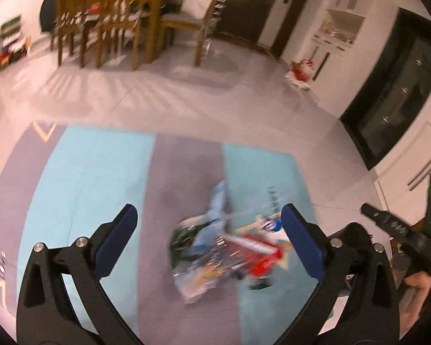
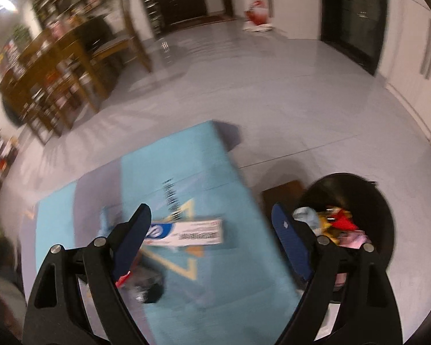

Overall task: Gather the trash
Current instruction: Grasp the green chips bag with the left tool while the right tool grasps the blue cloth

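Hovering with fingers apart, the left claw (image 1: 209, 230) hangs over blurred wrappers (image 1: 224, 256) mid-mat (image 1: 94, 166); the right claw (image 2: 211, 224), also apart, hangs above the mat's edge beside a black bin (image 2: 379, 201).

We read only "LOVE" in white on the grey edge of the floor mat (image 1: 3, 261), at the far left of the left wrist view. Dark lettering on the mat's teal panel (image 2: 172, 198) and the print on the white-and-blue packet (image 2: 186, 231) are blurred beyond reading.
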`<action>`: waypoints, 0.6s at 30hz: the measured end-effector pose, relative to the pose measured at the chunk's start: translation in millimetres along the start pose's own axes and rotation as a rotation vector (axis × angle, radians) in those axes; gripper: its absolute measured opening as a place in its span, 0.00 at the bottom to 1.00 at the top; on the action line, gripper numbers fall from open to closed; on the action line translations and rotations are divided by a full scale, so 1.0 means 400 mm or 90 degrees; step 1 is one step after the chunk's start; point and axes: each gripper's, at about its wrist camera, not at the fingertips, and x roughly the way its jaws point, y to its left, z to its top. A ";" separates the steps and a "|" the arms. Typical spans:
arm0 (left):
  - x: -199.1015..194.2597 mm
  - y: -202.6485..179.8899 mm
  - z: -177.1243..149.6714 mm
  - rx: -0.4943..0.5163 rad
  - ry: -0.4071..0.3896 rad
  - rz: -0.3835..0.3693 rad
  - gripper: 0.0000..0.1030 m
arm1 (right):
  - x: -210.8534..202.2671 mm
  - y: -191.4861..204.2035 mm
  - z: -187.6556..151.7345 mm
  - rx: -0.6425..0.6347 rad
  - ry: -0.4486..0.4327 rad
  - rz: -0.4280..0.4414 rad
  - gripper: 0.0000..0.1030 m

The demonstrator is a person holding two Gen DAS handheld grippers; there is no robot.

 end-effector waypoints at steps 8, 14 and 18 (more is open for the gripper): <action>0.189 0.136 -0.045 -0.059 0.131 0.019 0.94 | 0.105 0.132 -0.027 -0.050 0.097 0.084 0.82; 0.276 0.152 -0.084 -0.089 0.198 0.000 0.58 | 0.220 0.217 -0.050 -0.039 0.181 0.136 0.69; 0.300 0.131 -0.097 -0.062 0.216 -0.028 0.45 | 0.278 0.286 -0.064 -0.057 0.218 0.181 0.47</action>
